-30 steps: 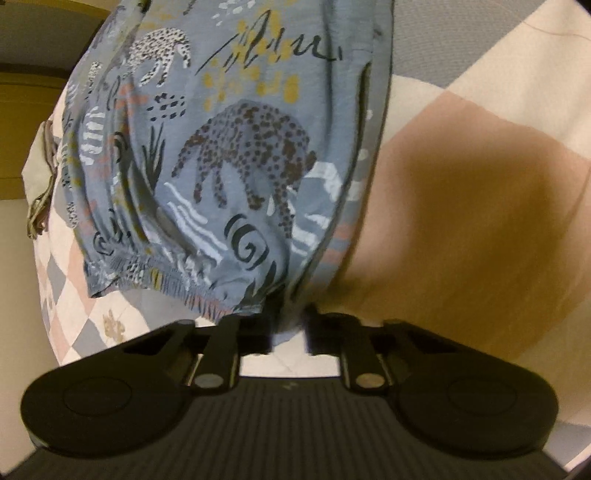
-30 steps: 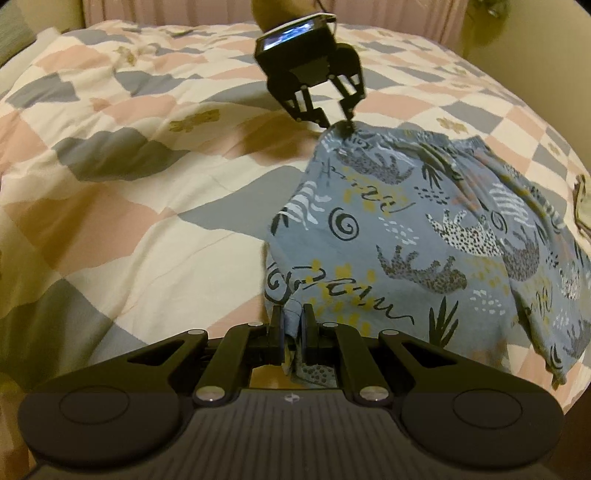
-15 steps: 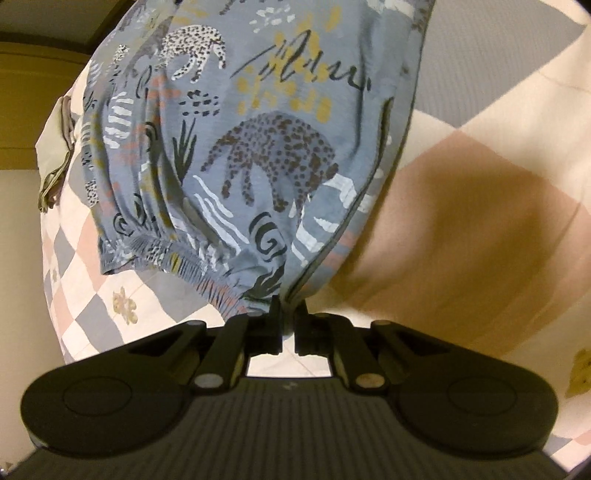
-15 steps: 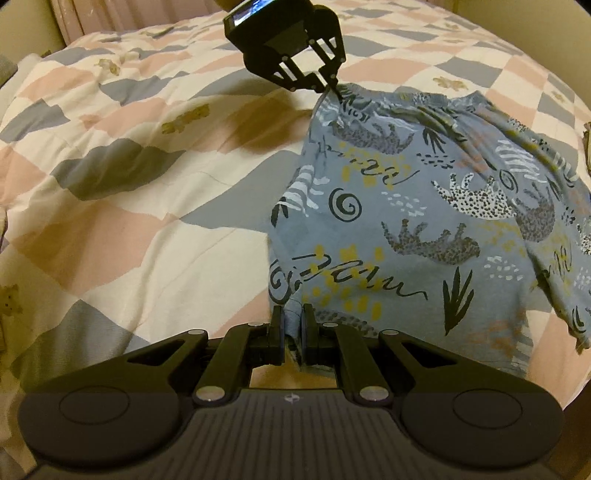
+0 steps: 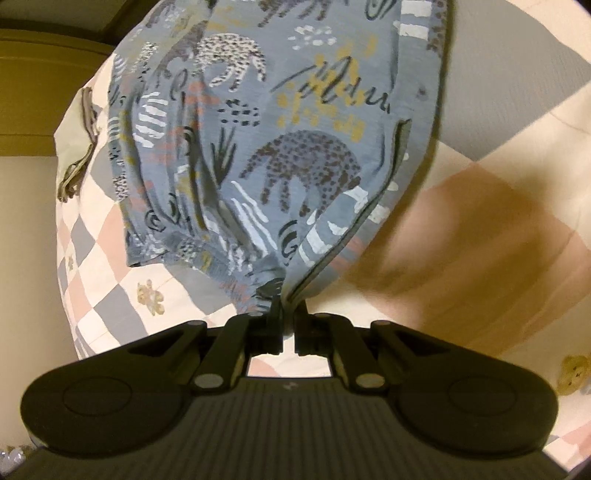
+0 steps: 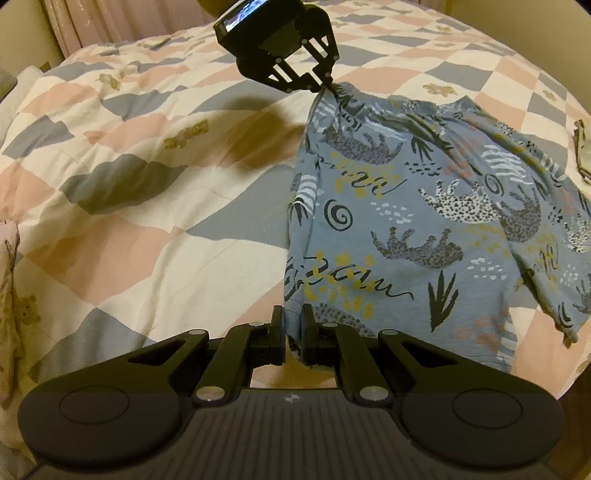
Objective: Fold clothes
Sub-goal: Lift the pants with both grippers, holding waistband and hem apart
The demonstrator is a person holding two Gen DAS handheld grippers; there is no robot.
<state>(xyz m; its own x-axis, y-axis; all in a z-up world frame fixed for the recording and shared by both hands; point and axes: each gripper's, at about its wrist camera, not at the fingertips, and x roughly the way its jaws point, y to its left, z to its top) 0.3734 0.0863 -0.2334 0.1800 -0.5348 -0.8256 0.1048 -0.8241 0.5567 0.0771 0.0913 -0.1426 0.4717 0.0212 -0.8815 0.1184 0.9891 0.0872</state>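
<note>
A blue garment printed with leopards and squiggles (image 6: 424, 221) lies on a checked quilt (image 6: 129, 192). My right gripper (image 6: 293, 314) is shut on the garment's near left corner. The left gripper (image 6: 327, 86) shows at the top of the right wrist view, pinching the far left corner by the gathered waistband and holding it off the quilt. In the left wrist view my left gripper (image 5: 289, 308) is shut on that corner, and the garment (image 5: 277, 166) hangs away from it. The left edge runs taut between the two grippers.
The quilt (image 5: 480, 240) in pink, grey and cream squares covers the bed. A beige cloth (image 6: 581, 147) lies at the bed's right edge. Another pale fabric (image 6: 11, 288) sits at the left edge. Curtains (image 6: 92, 22) hang behind the bed.
Both grippers have risen, lifting the garment's left edge off the quilt. The left gripper's jaws closed tight on the waistband corner. More of the garment hangs below the left gripper.
</note>
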